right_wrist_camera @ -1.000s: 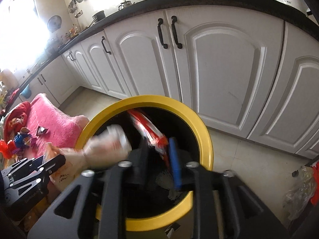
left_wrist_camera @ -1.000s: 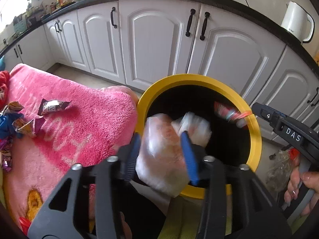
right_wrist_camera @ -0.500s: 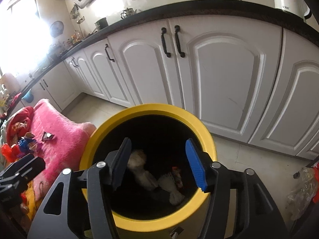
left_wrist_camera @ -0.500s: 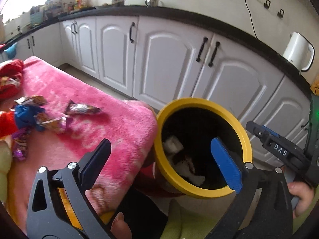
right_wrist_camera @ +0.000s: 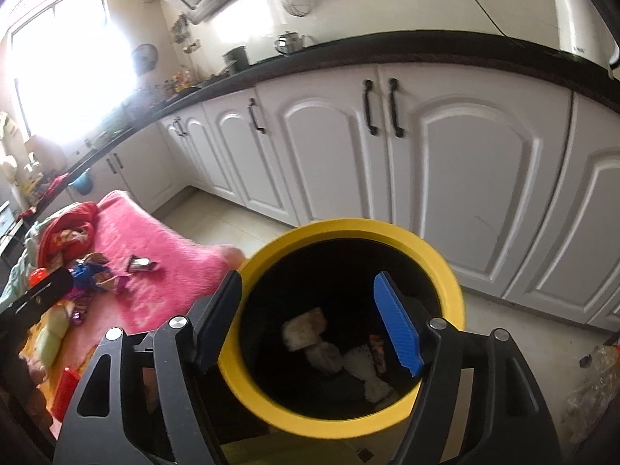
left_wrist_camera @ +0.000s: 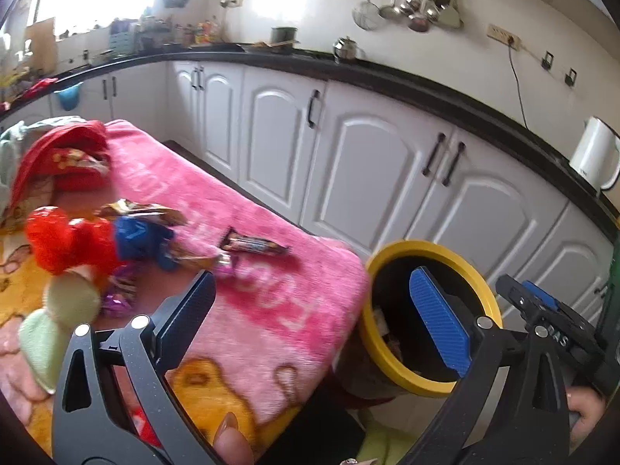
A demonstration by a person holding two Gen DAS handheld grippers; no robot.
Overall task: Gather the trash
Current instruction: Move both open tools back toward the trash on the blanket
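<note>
Beside my one yellow-rimmed bin [right_wrist_camera: 445,271], holding three or so crumpled scraps [right_wrist_camera: 306,329], both grippers — left gripper [left_wrist_camera: 314,310], right gripper [right_wrist_camera: 310,321] — gape empty; one dark candy wrapper [left_wrist_camera: 254,246] lies apart.

Right gripper [right_wrist_camera: 310,325] spread wide, empty, over yellow-rimmed bin [right_wrist_camera: 445,271]; crumpled wrappers [right_wrist_camera: 329,348] inside. Candy wrappers [right_wrist_camera: 141,263] on pink blanket [right_wrist_camera: 174,267].

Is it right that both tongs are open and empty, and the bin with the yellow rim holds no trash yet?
Not quite. The left tongs and right tongs are open and empty, but the yellow-rimmed bin already holds trash: the right wrist view shows crumpled pale wrappers at its bottom.
</note>
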